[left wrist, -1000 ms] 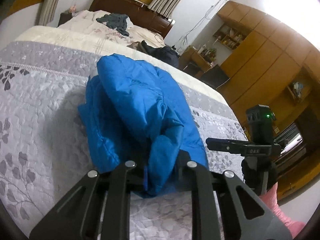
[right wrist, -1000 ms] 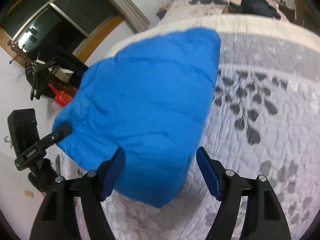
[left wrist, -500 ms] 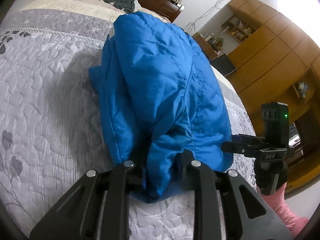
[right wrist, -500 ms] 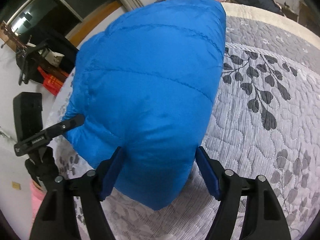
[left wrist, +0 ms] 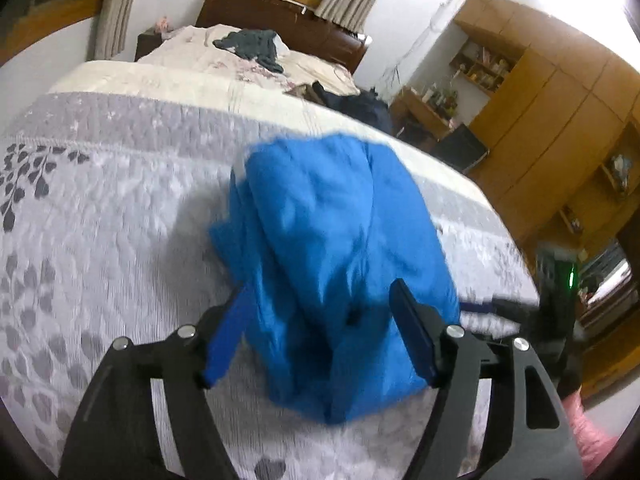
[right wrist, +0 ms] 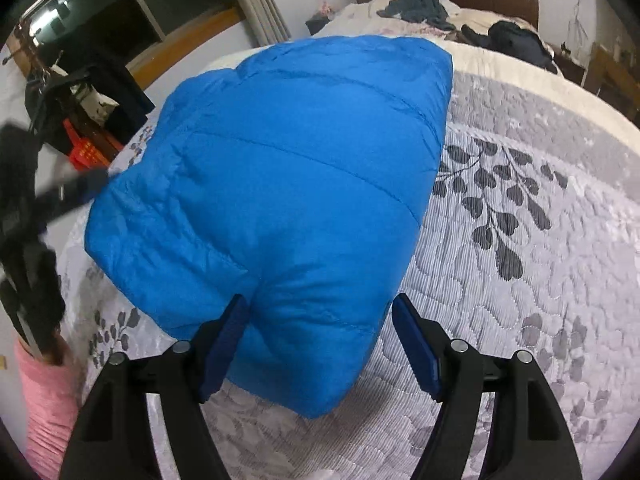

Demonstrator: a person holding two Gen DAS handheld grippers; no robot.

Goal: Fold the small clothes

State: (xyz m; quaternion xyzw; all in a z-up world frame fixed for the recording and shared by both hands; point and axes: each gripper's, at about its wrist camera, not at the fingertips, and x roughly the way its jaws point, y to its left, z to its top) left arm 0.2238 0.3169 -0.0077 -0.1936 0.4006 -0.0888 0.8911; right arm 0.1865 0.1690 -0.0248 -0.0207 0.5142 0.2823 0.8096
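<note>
A blue puffer jacket lies folded in a bundle on the grey leaf-patterned quilt. My left gripper is open, its blue-padded fingers spread either side of the jacket's near end and holding nothing. In the right wrist view the jacket shows its smooth quilted back. My right gripper is open too, straddling the near corner without pinching it. Each gripper shows blurred in the other's view: the right one, the left one.
Dark clothes and a black garment lie at the far end of the bed by the wooden headboard. Wooden wardrobes stand on the right. A red crate sits beside the bed. A pink sleeve is at the left.
My left gripper was shut on a fold of the jacket; it has opened, let go and drawn back. The jacket has settled on the quilt. The right gripper stays open.
</note>
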